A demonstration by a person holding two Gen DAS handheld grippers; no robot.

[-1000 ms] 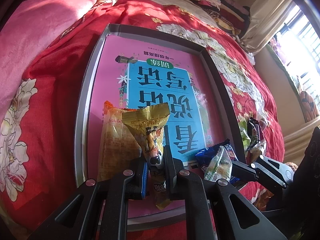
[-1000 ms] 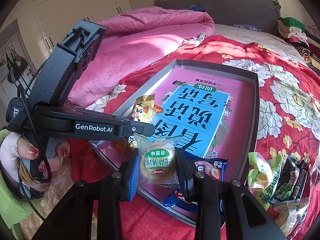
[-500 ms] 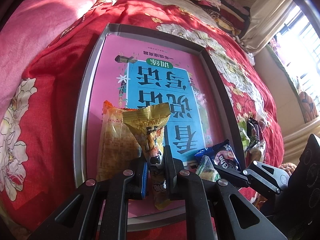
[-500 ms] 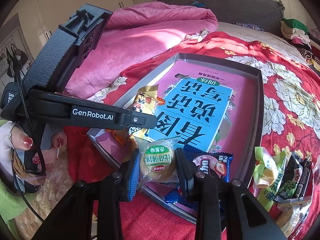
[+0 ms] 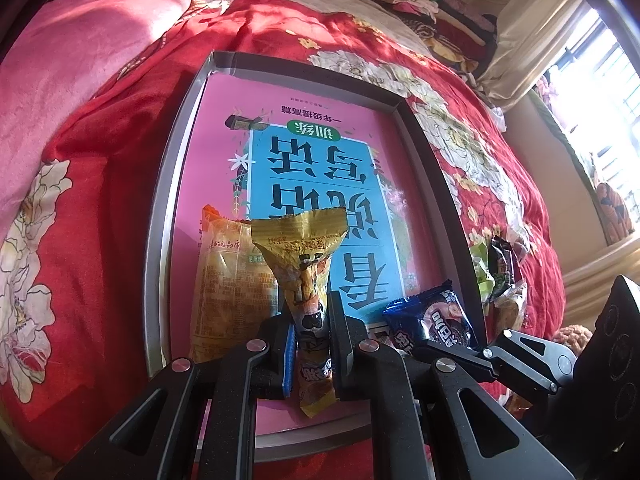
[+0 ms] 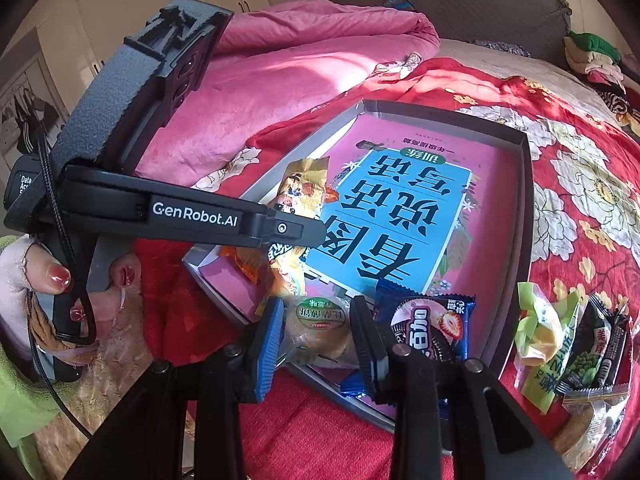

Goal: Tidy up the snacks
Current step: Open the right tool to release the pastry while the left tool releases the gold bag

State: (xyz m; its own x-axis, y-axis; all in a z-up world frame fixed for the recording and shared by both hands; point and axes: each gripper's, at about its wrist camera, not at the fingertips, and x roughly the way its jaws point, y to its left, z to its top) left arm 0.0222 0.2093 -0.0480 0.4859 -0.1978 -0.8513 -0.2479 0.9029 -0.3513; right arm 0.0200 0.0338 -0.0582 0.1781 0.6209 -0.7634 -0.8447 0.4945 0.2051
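A grey tray (image 5: pixel 160 240) lined with a pink and blue book lies on the red bed cover. My left gripper (image 5: pixel 312 344) is shut on a yellow snack packet (image 5: pixel 300 256), held upright over the tray's near left part, beside an orange packet (image 5: pixel 228 280) lying flat. My right gripper (image 6: pixel 318 332) is shut on a round pastry in a clear wrapper (image 6: pixel 318 330), low over the tray's near edge (image 6: pixel 224 288). A blue cookie packet (image 6: pixel 428 328) lies in the tray just right of it, also in the left wrist view (image 5: pixel 432 316).
A pile of loose snacks (image 6: pixel 568 344) lies on the red floral cover right of the tray, also visible in the left wrist view (image 5: pixel 500 276). A pink blanket (image 6: pixel 288 68) is bunched to the left. Folded clothes (image 5: pixel 420 4) are stacked at the far end.
My right gripper has lowered the pastry down to the tray's near edge beside the blue cookie packet. My left gripper has stayed still with the yellow packet.
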